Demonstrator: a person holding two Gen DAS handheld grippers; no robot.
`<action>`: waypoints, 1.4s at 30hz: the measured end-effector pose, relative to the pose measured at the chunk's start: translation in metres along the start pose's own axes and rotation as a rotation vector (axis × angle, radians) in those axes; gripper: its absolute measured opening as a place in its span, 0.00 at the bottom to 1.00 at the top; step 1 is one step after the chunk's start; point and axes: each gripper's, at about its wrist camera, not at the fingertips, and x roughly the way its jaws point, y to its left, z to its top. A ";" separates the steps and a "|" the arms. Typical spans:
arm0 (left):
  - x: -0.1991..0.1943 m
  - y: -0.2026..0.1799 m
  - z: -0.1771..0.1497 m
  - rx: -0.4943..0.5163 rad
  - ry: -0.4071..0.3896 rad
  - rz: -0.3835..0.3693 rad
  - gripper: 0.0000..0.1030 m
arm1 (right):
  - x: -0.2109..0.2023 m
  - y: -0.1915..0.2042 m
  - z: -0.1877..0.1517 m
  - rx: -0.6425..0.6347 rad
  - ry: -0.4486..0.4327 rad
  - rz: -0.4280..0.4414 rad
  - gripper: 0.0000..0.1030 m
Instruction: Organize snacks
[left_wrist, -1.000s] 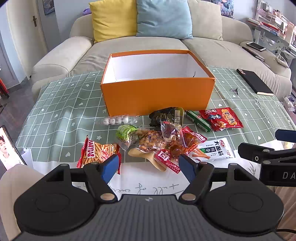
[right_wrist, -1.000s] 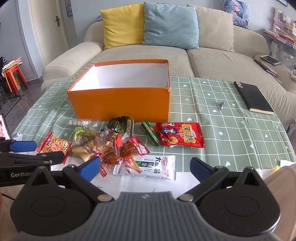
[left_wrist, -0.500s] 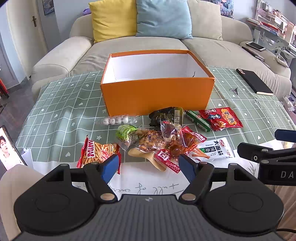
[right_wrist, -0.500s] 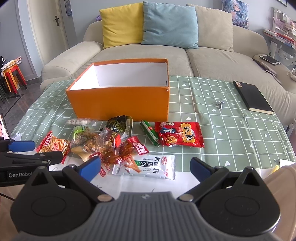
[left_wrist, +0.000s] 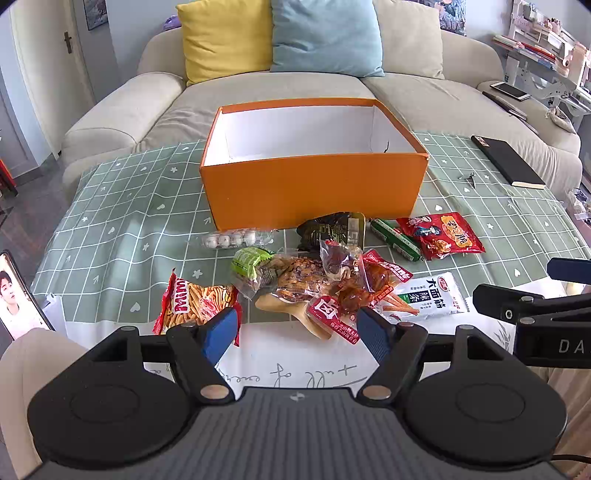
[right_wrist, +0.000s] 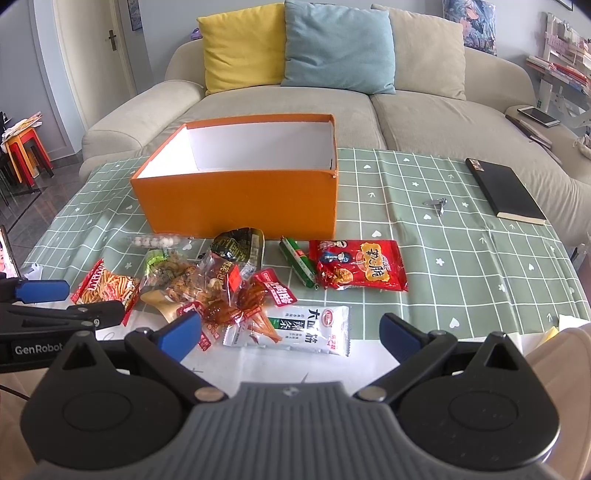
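Note:
An open, empty orange box (left_wrist: 314, 188) (right_wrist: 240, 203) stands on the green checked tablecloth. In front of it lie several snack packets: a red packet (left_wrist: 441, 236) (right_wrist: 356, 264), a white packet (left_wrist: 430, 295) (right_wrist: 291, 326), a green stick (left_wrist: 395, 240), a dark packet (left_wrist: 328, 229), a chips packet (left_wrist: 195, 299) and a pile of clear-wrapped snacks (left_wrist: 314, 284). My left gripper (left_wrist: 297, 334) is open and empty, just short of the pile. My right gripper (right_wrist: 290, 334) is open and empty, above the white packet's near side.
A black notebook (left_wrist: 508, 166) (right_wrist: 504, 190) and a small metal clip (right_wrist: 436, 205) lie at the table's right. A phone (left_wrist: 16, 295) stands at the left edge. A sofa with cushions (left_wrist: 321, 37) is behind the table. White paper (left_wrist: 295, 362) covers the near edge.
The right gripper has shifted very slightly; the view has edged a little right. The left gripper has not moved. Both stay open.

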 end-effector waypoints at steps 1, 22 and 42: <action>0.000 0.000 -0.001 -0.001 0.001 0.001 0.84 | 0.000 0.000 0.000 0.000 0.001 0.000 0.96; 0.001 -0.003 -0.002 0.037 -0.016 -0.030 0.84 | 0.008 -0.003 0.002 -0.013 -0.033 0.000 0.96; 0.036 0.060 -0.005 -0.250 -0.037 -0.021 0.83 | 0.071 0.018 0.005 -0.117 0.008 0.097 0.72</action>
